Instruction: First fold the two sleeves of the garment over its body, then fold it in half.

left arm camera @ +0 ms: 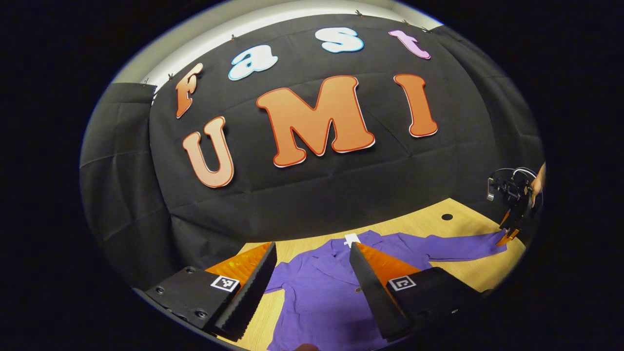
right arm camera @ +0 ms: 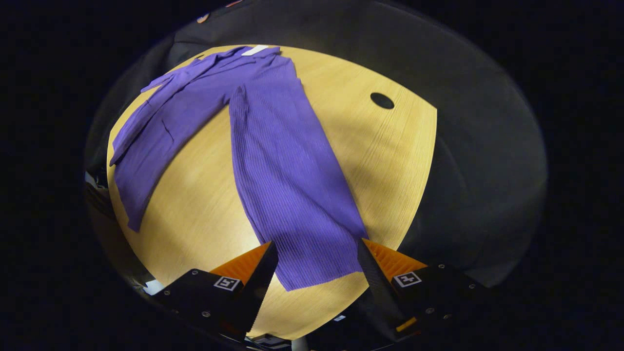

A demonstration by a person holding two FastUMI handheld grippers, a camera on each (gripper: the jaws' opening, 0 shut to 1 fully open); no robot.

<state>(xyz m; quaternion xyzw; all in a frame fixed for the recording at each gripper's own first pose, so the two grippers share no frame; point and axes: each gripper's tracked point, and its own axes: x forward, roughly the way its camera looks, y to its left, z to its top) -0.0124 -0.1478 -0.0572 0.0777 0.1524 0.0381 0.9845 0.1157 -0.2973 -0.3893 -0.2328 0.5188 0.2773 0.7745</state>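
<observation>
my right gripper (right arm camera: pixel 317 265) hangs spread wide over the cuff of the near sleeve (right arm camera: pixel 292 195), gripping nothing; whether a tip grazes the knit i can't quite tell. my left gripper (left arm camera: pixel 312 273) gapes empty above the purple ribbed cardigan (left arm camera: pixel 321 292), spread flat on the wooden table (right arm camera: pixel 390 146). soft, light, floppy: i'd pinch the cuff edge.

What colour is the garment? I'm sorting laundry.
Purple, with fine ribbing; the garment shows best in the right gripper view.

Each gripper body is black with visible screws. A square black-and-white marker (left arm camera: pixel 224 283) sits on each finger base. Finger inner faces are serrated.
</observation>
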